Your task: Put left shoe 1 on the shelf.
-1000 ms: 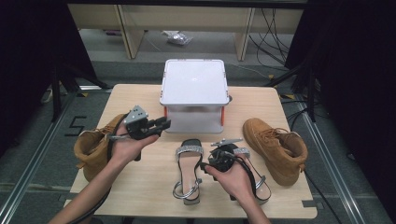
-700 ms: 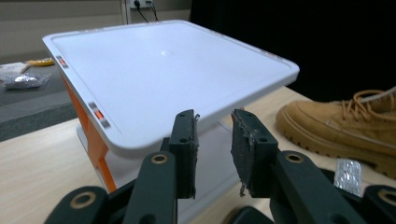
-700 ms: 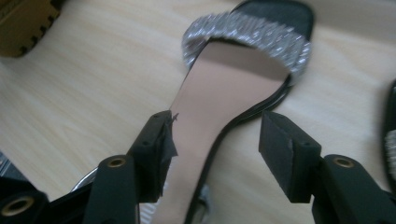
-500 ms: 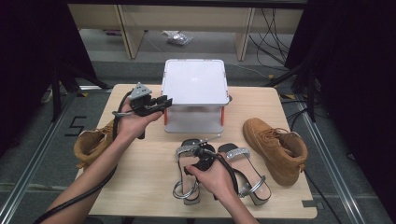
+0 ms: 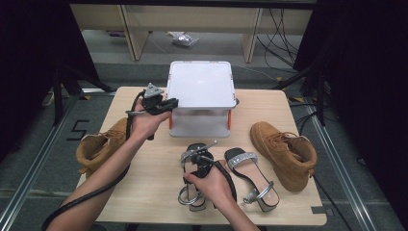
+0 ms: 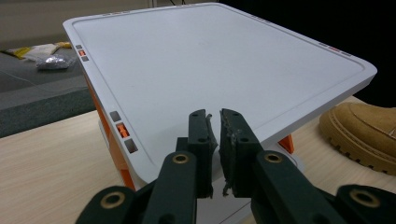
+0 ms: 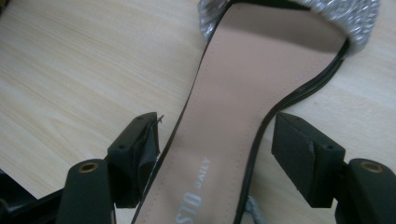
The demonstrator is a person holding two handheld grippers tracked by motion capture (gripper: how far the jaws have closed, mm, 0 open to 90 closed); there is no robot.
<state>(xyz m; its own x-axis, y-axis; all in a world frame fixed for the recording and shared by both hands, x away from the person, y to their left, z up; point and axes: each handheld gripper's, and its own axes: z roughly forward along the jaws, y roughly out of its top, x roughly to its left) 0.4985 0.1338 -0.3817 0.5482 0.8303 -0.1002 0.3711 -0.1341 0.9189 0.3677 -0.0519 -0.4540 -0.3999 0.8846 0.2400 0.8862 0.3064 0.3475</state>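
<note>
A white lidded box (image 5: pixel 201 82) with orange latches stands at the table's back middle. My left gripper (image 5: pixel 171 102) hovers by its front left corner. In the left gripper view the jaws (image 6: pixel 214 116) have just been closing to a thin slit with nothing between them, over the lid (image 6: pixel 210 60). A pair of black sandals with silver straps lies in front of the box. My right gripper (image 5: pixel 197 159) is over the left sandal (image 5: pixel 190 197). Its jaws (image 7: pixel 219 121) have just been opening and straddle the pink insole (image 7: pixel 243 70) without pressing on it.
The other sandal (image 5: pixel 250 178) lies just right of my right hand. A tan boot (image 5: pixel 96 144) lies at the table's left edge and its mate (image 5: pixel 284 149) on the right, also seen as the boot (image 6: pixel 364 130). Bare wood (image 5: pixel 144 192) runs along the front.
My left hand has gone from above the left boot up and right to the box's corner. My right hand has shifted left from the right sandal to the left sandal.
</note>
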